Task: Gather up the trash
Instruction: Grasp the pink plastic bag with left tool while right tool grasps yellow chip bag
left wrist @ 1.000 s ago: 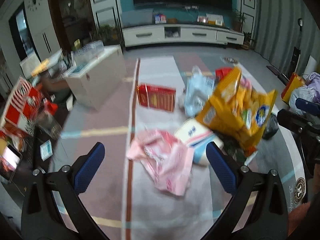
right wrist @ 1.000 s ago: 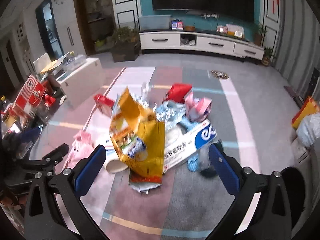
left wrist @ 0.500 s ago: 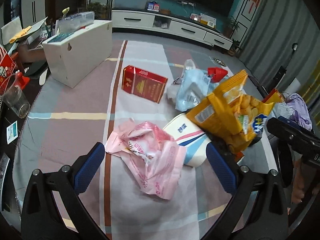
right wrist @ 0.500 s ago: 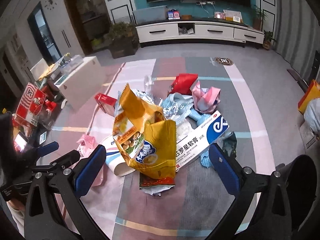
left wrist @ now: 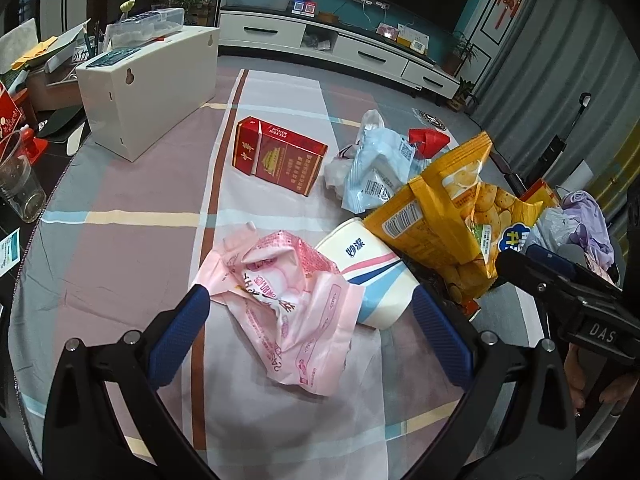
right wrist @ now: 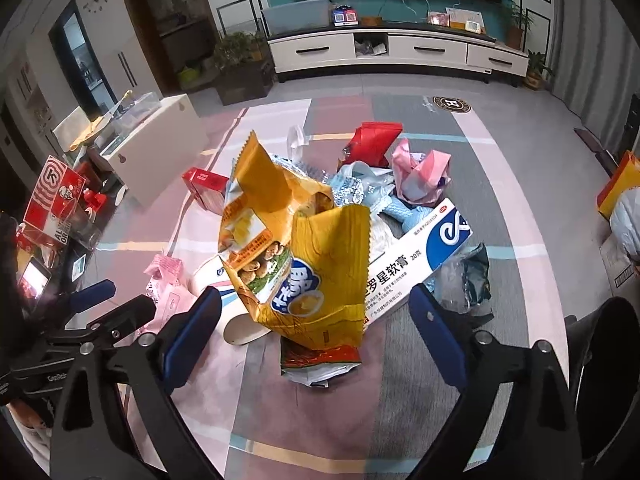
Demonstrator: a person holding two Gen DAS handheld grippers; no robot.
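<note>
A heap of trash lies on the striped tablecloth (left wrist: 132, 264). My left gripper (left wrist: 308, 308) is open and empty, with a crumpled pink wrapper (left wrist: 292, 300) between its fingers and a tipped paper cup (left wrist: 368, 272) just right of it. Beyond lie a red carton (left wrist: 280, 156) and a pale blue bag (left wrist: 380, 168). My right gripper (right wrist: 314, 312) is open and empty around a yellow chip bag (right wrist: 304, 256), which also shows in the left wrist view (left wrist: 452, 208). A white and blue ointment box (right wrist: 412, 256), a red wrapper (right wrist: 374, 140) and a pink bag (right wrist: 420, 172) lie behind.
A white box (left wrist: 148, 84) stands at the table's far left. A clear plastic cup (left wrist: 18, 184) and red items sit at the left edge. A dark crumpled bag (right wrist: 468, 280) lies right of the heap. A TV cabinet (right wrist: 400, 50) stands across the room.
Both grippers have come lower and closer to the heap. The pink wrapper and the chip bag now fill more of their views. Both stay open.
</note>
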